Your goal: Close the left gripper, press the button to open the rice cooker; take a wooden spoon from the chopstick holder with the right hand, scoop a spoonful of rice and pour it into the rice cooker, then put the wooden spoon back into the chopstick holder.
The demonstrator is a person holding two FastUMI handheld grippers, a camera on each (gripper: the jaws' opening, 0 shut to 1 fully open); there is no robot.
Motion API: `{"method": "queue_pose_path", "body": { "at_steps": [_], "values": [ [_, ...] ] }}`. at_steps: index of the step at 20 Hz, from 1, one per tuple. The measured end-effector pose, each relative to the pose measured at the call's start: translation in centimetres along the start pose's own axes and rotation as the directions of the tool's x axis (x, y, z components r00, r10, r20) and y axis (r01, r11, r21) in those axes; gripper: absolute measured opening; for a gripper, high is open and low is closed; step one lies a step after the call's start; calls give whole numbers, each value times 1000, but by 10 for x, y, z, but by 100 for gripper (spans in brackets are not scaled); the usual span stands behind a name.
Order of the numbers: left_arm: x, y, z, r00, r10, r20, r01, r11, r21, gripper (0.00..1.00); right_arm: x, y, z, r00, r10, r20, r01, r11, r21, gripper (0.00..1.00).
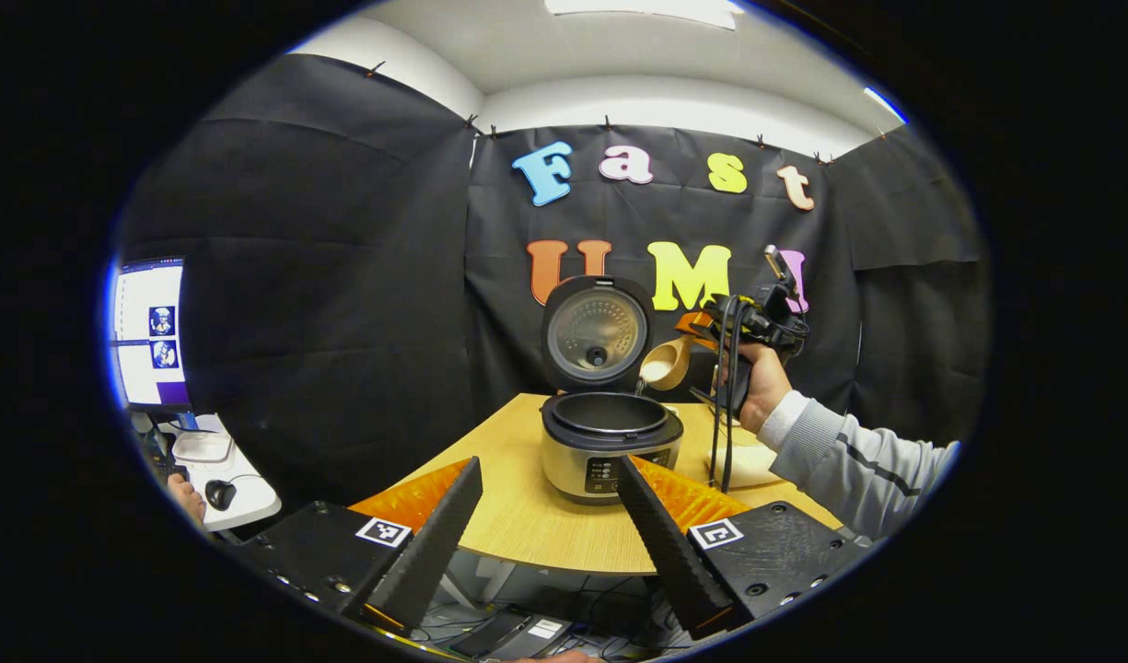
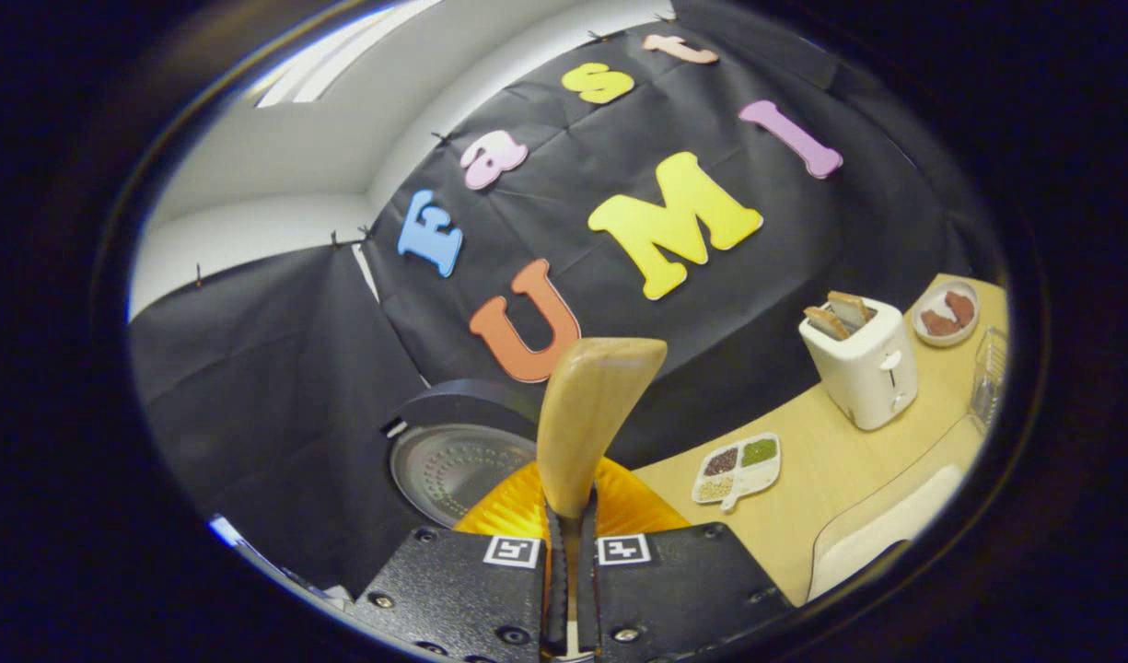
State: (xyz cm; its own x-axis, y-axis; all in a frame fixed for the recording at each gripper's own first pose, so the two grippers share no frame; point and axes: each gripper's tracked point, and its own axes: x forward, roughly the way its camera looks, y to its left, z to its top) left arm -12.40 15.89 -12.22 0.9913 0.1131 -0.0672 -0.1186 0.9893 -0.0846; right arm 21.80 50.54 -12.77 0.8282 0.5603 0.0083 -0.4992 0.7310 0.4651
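the rice cooker (image 1: 610, 442) sits on the table (image 1: 527, 525) with its lid (image 1: 597, 331) standing straight up and the pot open on top. the right gripper (image 1: 711, 330) is up high, just to the right of the pot. its fingers are pinching the handle of the wooden spoon (image 1: 667, 362). the spoon sticks out sideways from the fingers toward the cooker, and its bowl hangs just above the pot's right rim, tipped down. white rice (image 1: 656, 370) shows in the bowl, and a thin stream looks to be falling into the pot.

in the right gripper view, the right gripper's fingers (image 2: 556, 571) are squeezed tight on the spoon handle (image 2: 587, 424), which runs straight away from them. the lid is low and to the left there.

the left gripper (image 1: 545, 534) waits low in front of the cooker. its fingers are spread wide and hold nothing.

i think the pouring is partly done. the spoon's bowl should stay over the pot while it tips more. after that the spoon must go back to the chopstick holder, so the right hand is the one to move.
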Motion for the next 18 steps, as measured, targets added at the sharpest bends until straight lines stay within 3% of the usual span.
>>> {"method": "queue_pose_path", "body": {
  "at_steps": [4, 7, 11, 14, 18],
  "values": [
    [-10, 15, 2, 1000, 24, 21, -24, 1000, -8, 94, 2, 18, -12, 1000, 8, -24, -12, 984, -180, 9],
    [-17, 11, -1, 1000, -10, 15, 10, 1000, -26, 94, -4, 30, -6, 999, 16, 35, -4, 950, -311, 10],
    [-28, 17, 4, 999, -4, 34, 5, 1000, -22, 95, -5, 42, 1, 997, 39, 70, -4, 901, -434, 11],
    [-34, 19, 6, 999, -4, 38, 4, 1000, -12, 94, -14, 63, 10, 989, 84, 120, 0, 821, -570, 9],
    [-38, 15, 11, 998, -28, 50, 30, 999, -33, 95, -17, 79, -21, 990, 133, 41, -65, 706, -706, 10]
  ]
}}
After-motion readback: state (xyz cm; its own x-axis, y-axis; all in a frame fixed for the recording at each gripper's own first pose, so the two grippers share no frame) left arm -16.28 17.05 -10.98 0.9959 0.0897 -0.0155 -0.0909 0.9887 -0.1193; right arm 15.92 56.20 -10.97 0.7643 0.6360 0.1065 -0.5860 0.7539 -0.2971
